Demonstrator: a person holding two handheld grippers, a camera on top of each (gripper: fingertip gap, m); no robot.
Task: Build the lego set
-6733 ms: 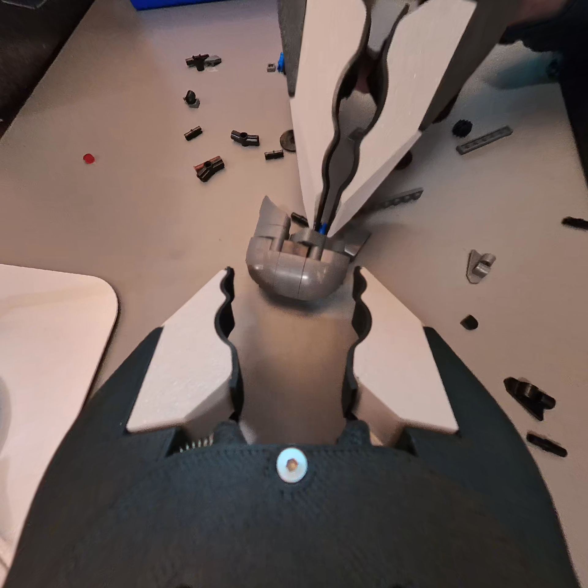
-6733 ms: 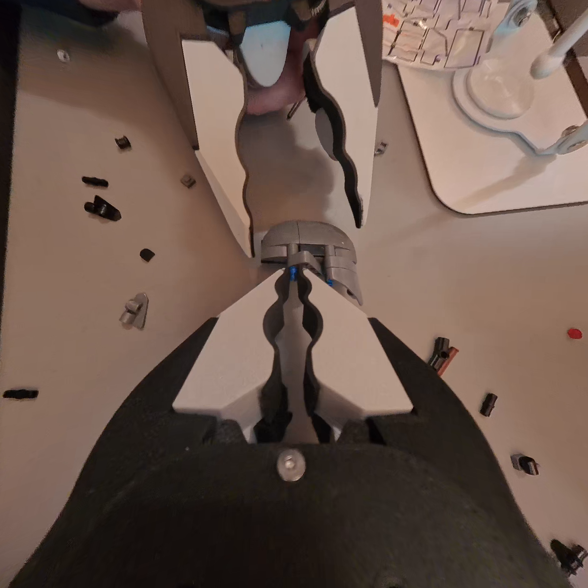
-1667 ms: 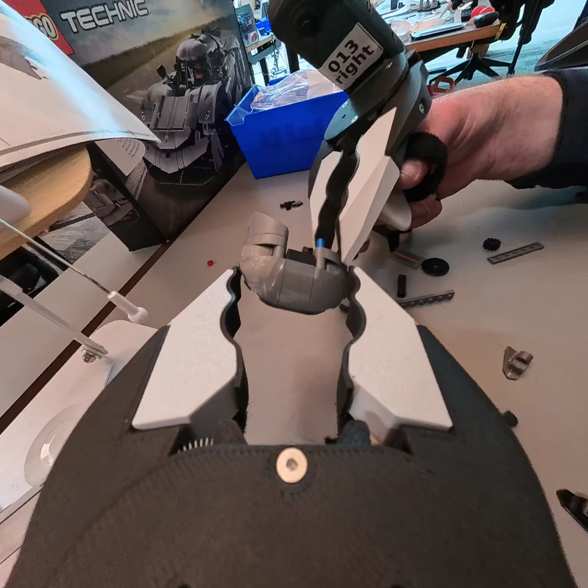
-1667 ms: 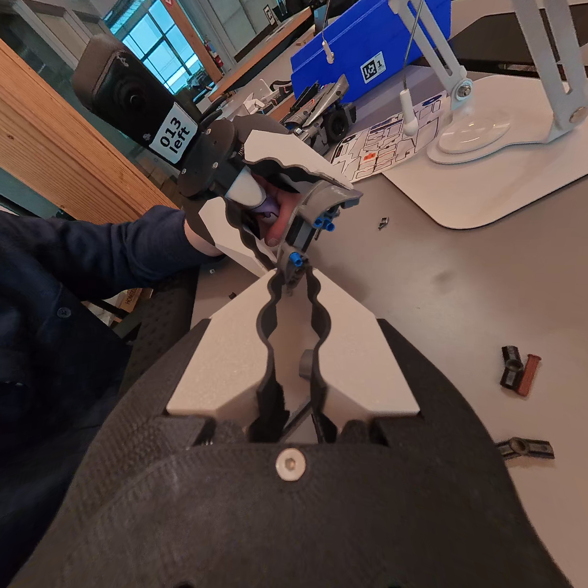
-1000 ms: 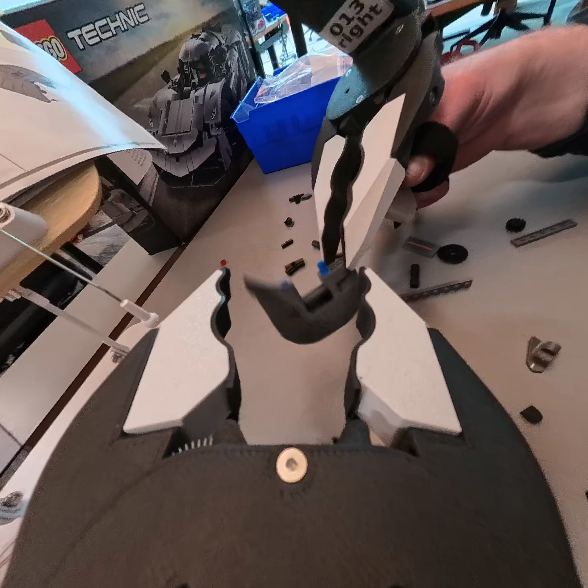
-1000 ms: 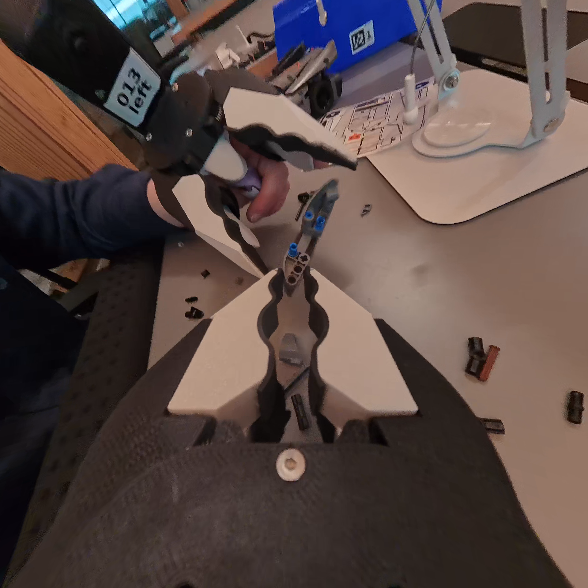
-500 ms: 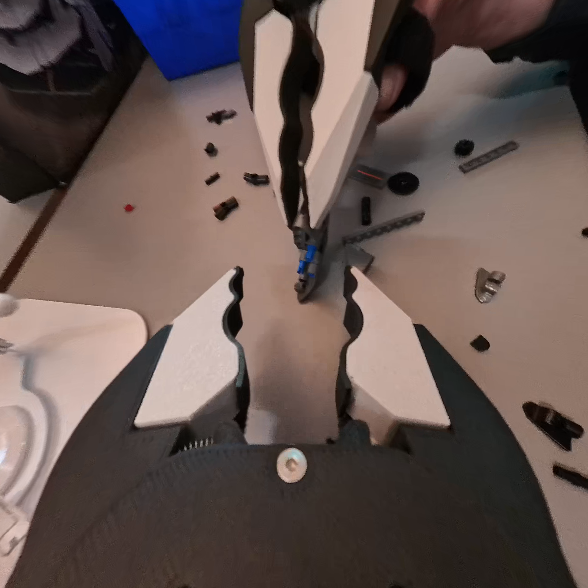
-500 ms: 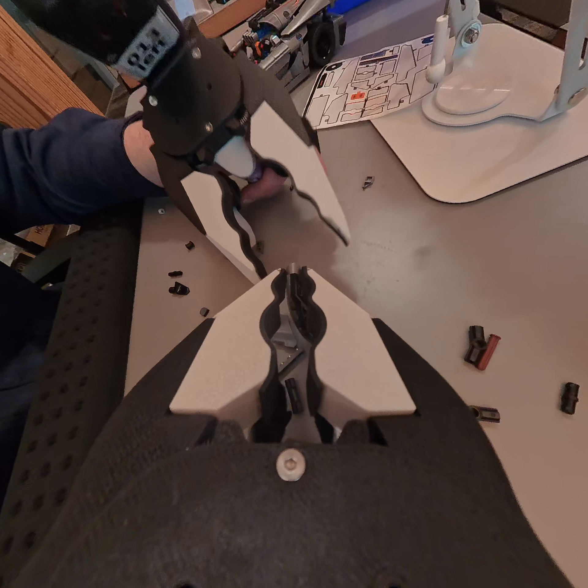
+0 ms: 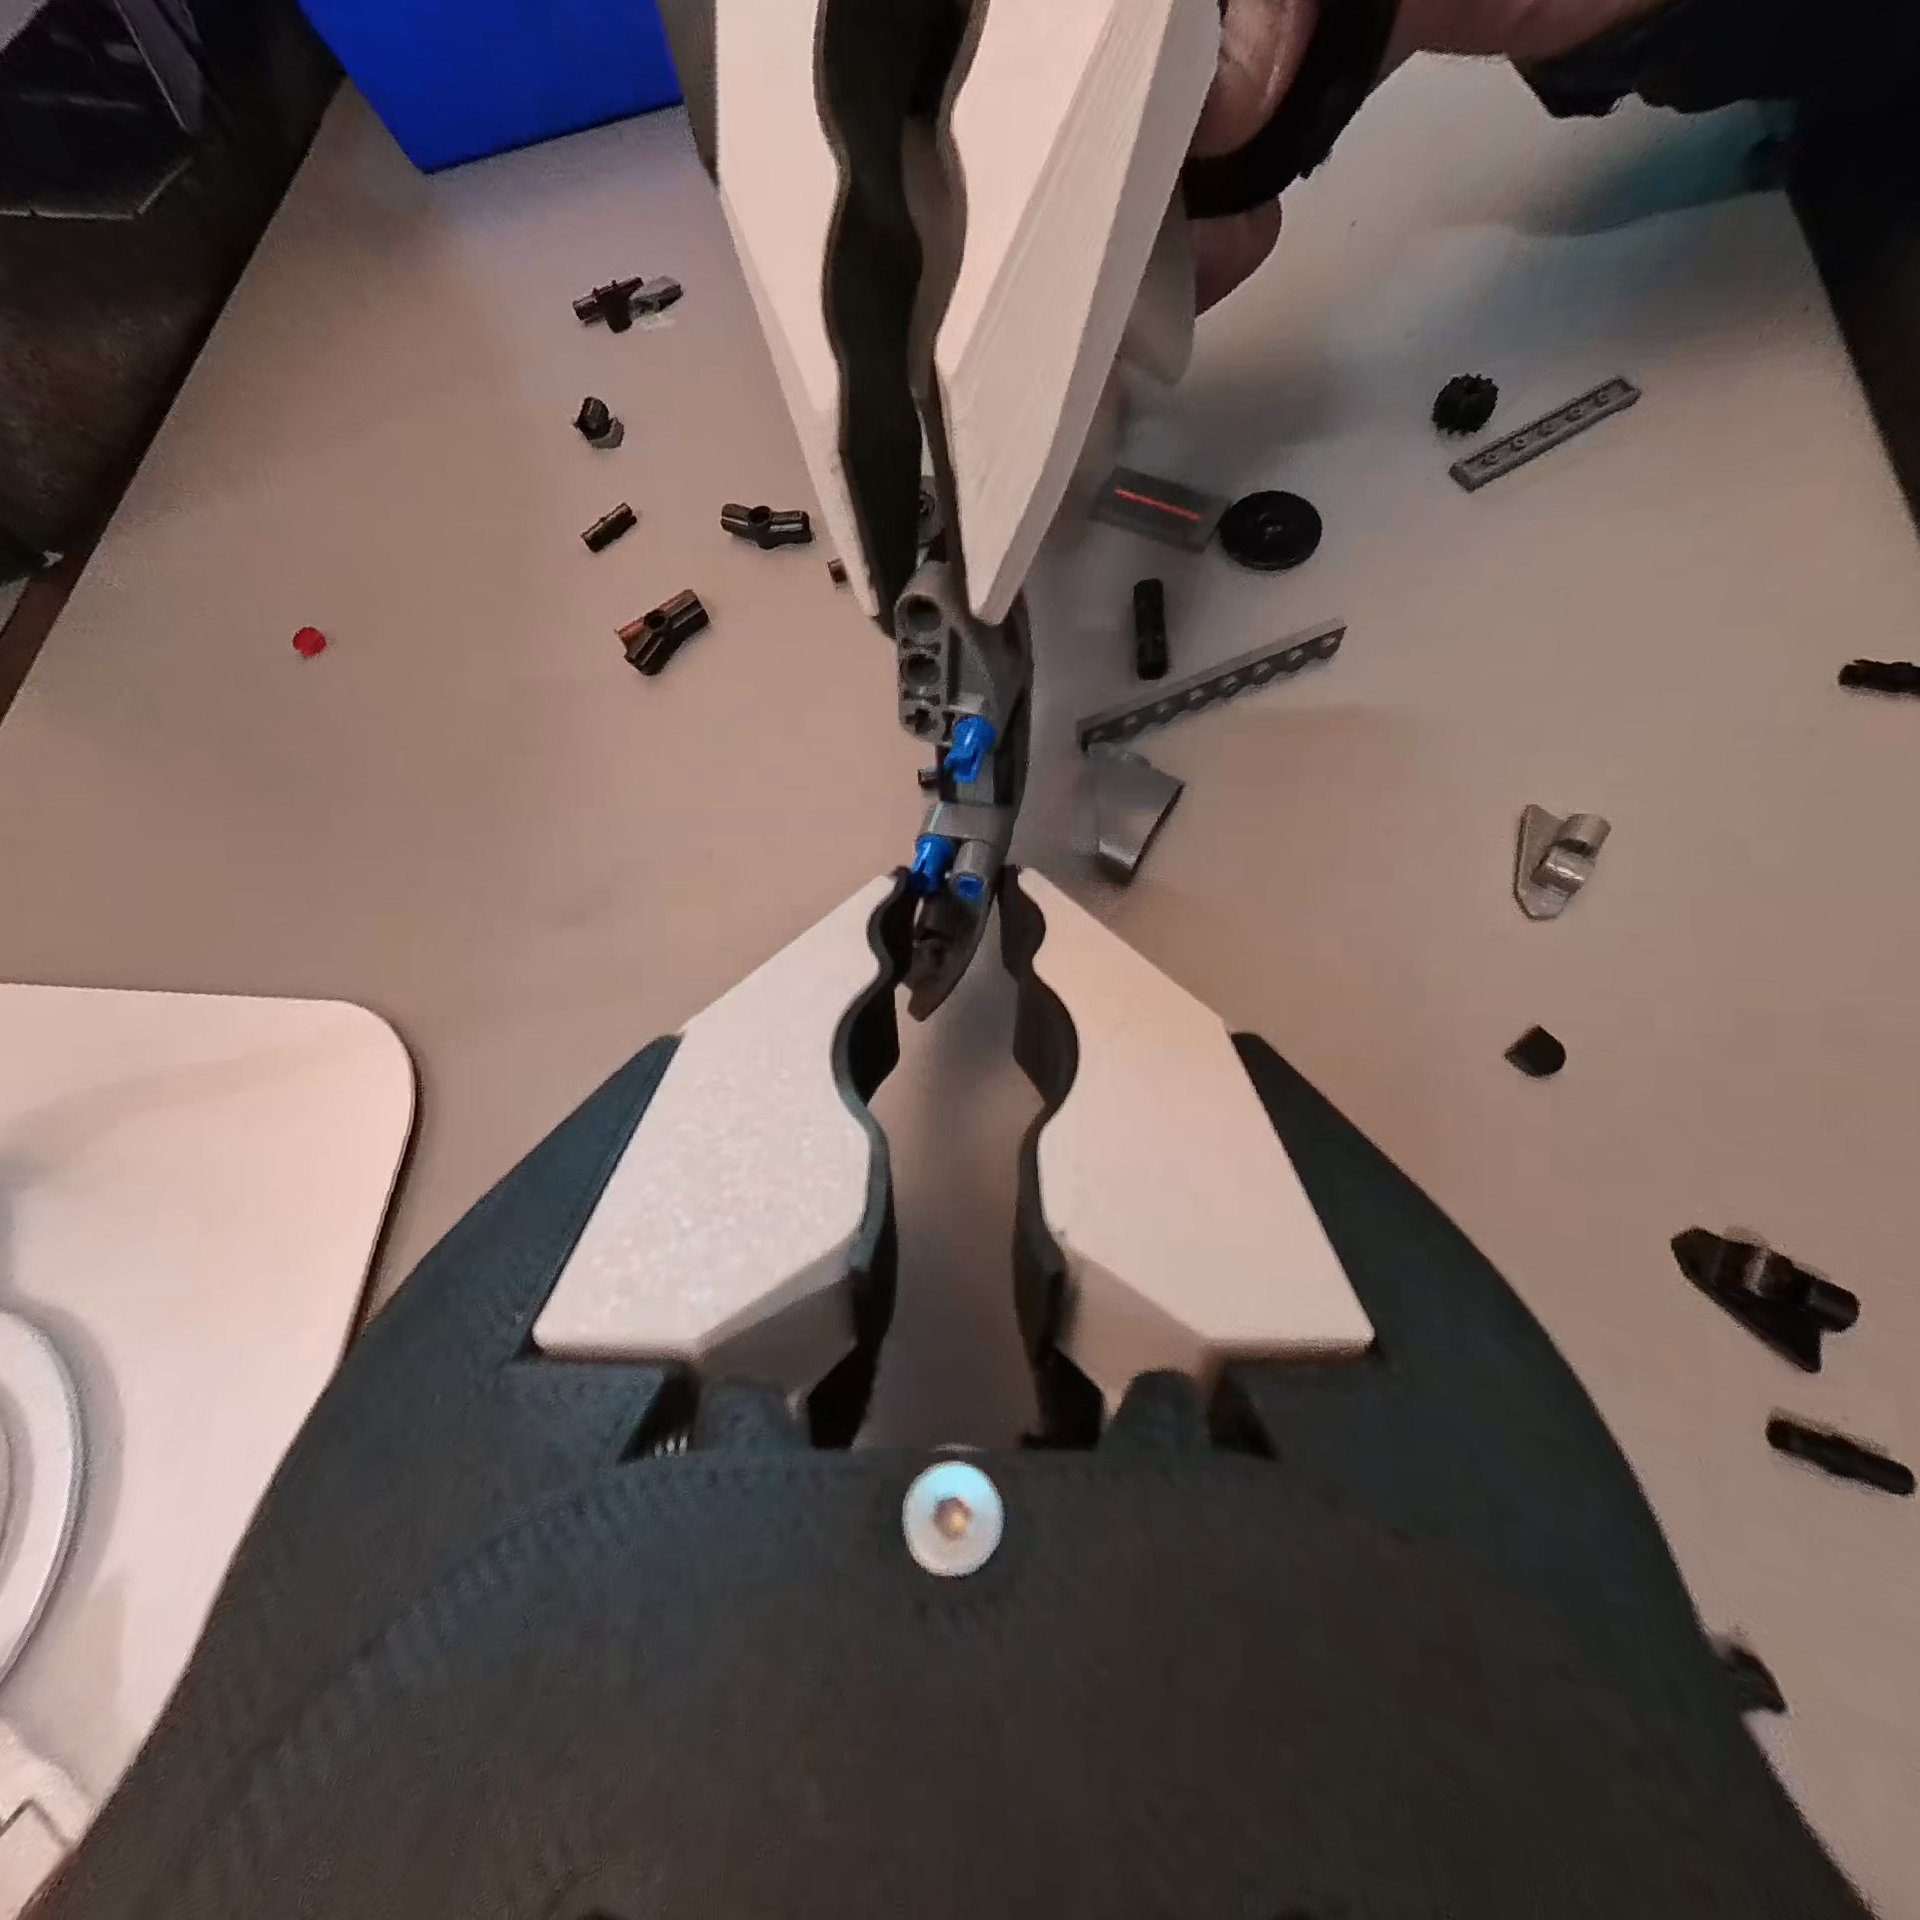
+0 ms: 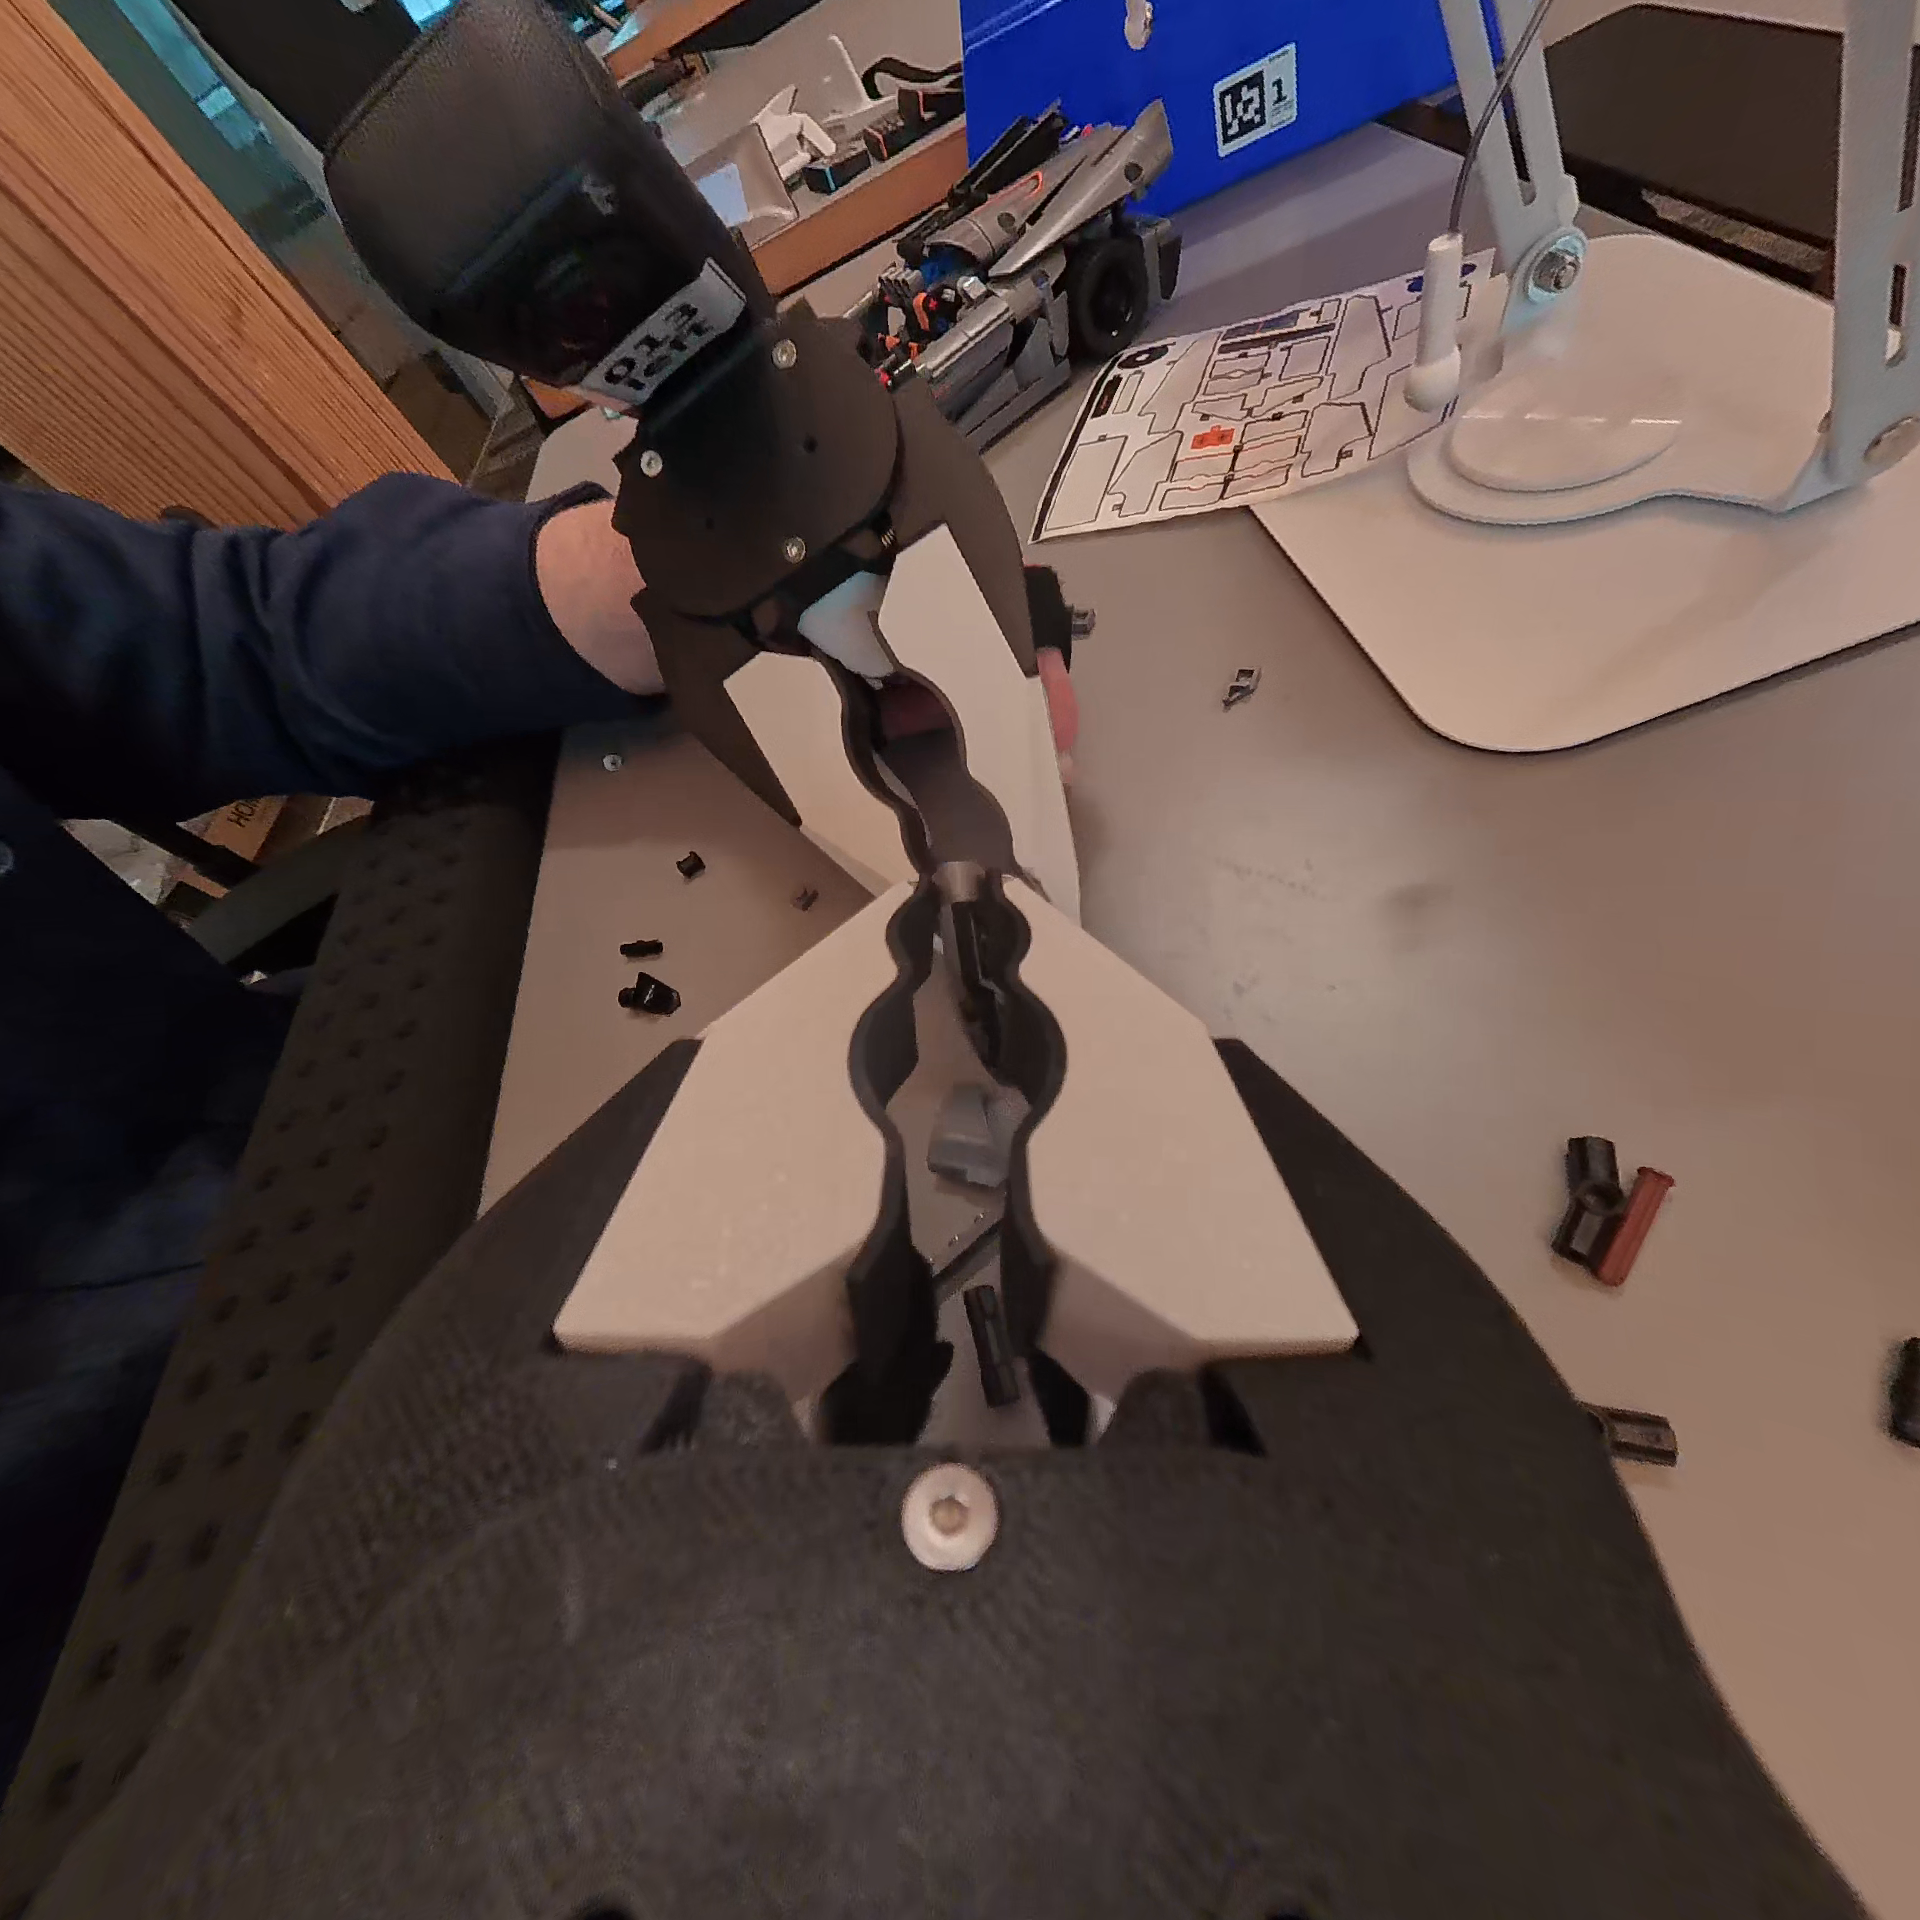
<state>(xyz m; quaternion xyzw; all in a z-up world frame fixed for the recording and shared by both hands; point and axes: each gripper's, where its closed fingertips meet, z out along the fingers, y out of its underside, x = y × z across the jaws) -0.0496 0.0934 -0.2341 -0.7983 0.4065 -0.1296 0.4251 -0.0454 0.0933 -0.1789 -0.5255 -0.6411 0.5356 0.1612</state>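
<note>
A narrow grey lego assembly (image 9: 961,717) with blue pins hangs on edge above the table, between the two grippers. My right gripper (image 9: 925,597) comes down from the top of the left wrist view and is shut on its upper end. My left gripper (image 9: 953,883) is closed on its lower end, and its left finger touches a blue pin. In the right wrist view my right gripper (image 10: 961,899) grips the assembly (image 10: 977,966), seen end-on as a dark strip. The left gripper (image 10: 961,868) meets it from above, tip to tip.
Loose parts lie on the table: a grey beam (image 9: 1210,686), a grey panel (image 9: 1127,810), a black disc (image 9: 1270,530), a red stud (image 9: 308,641) and black connectors (image 9: 660,629). A white stand base (image 10: 1558,582), a sticker sheet (image 10: 1247,405) and a partly built model car (image 10: 1029,270) sit behind. Tip to tip, the grippers are about 5 cm apart. The black disc (image 9: 1270,530) is about 12 cm from both grippers' fingertips.
My left gripper's jaws have closed from wide open onto the lower end of the assembly. My right gripper kept its hold and has turned the assembly on edge over the last second.
</note>
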